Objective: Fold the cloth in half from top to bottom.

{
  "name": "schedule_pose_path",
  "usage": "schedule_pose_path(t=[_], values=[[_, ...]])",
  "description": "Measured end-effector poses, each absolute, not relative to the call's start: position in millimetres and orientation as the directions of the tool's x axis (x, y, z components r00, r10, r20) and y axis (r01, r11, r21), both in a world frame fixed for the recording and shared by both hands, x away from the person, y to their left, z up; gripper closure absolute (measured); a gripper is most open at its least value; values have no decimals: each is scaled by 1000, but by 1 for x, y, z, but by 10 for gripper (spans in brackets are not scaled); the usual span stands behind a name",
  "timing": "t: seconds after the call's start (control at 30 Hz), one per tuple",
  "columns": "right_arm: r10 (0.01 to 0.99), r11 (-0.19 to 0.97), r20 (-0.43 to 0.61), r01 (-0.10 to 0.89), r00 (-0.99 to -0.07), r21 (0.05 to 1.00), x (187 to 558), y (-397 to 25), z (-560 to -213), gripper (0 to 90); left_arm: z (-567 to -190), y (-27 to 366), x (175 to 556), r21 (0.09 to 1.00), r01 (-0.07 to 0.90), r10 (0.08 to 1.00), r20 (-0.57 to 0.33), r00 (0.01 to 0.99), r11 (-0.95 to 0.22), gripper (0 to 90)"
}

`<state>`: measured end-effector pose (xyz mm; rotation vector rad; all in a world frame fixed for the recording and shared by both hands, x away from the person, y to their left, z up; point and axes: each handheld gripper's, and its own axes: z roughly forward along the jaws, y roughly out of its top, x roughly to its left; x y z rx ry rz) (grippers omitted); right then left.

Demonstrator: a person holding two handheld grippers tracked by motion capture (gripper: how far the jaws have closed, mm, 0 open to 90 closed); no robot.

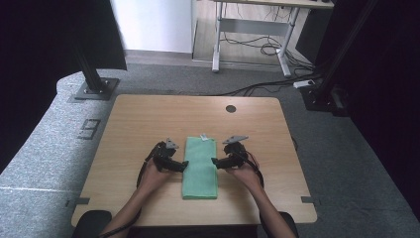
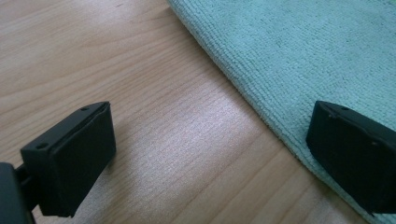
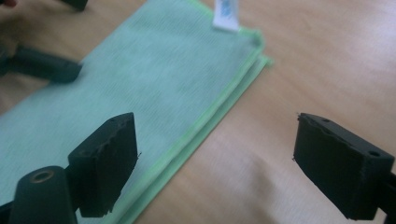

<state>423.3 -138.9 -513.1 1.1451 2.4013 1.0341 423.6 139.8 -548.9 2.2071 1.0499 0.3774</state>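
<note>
A folded green cloth (image 1: 200, 167) lies lengthwise at the middle of the wooden table (image 1: 148, 119), a white tag (image 1: 203, 136) at its far end. My left gripper (image 1: 184, 165) is at the cloth's left edge, jaws open. In the left gripper view the left gripper (image 2: 210, 154) straddles the cloth (image 2: 303, 56) edge, one jaw over wood, one over fabric. My right gripper (image 1: 214, 161) sits at the right edge, open. In the right gripper view the right gripper (image 3: 215, 163) spans the layered edge of the cloth (image 3: 140, 79), with the tag (image 3: 226, 16) beyond.
A round cable hole (image 1: 231, 108) sits near the table's far edge. Bare wood lies on both sides of the cloth. Black frame posts (image 1: 89, 69) stand at the far left and far right, and a desk with floor cables (image 1: 267, 47) stands behind.
</note>
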Motion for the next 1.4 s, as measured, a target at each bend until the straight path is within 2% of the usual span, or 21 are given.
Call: schedule_pose_path(t=[0.13,0.33,0.47,0.67,0.83,0.93,1.1,1.2,1.27,1.4], values=[[766,428,45,562,-641,707,443,-132,-511,225,-549,140,424,668,583,771,-21,637,-463,14],[764,452,23,560,-644,695,470,-120,-510,424,-549,140,424,667,584,771,-22,637,-463,14],[773,449,14,562,-635,694,485,-114,-512,508,-549,140,424,667,583,770,-22,637,-463,14],[781,453,10,577,-624,680,505,-113,-523,547,-549,140,424,668,583,770,-22,637,-463,14],[766,468,36,595,-642,653,510,-114,-536,496,-549,140,424,667,583,770,-22,638,-464,14],[762,468,36,588,-647,660,511,-115,-537,494,-548,140,424,668,580,767,-22,642,-467,14],[744,474,46,575,-667,667,508,-114,-537,644,-545,140,417,662,576,748,-36,663,-479,14],[739,478,52,577,-672,663,508,-113,-537,705,-545,139,413,654,566,734,-23,679,-503,13],[733,475,68,582,-676,660,507,-112,-536,788,-547,138,413,650,570,736,-24,676,-502,12],[731,501,35,570,-682,651,504,-107,-535,839,-548,138,413,655,571,743,-21,669,-495,0]])
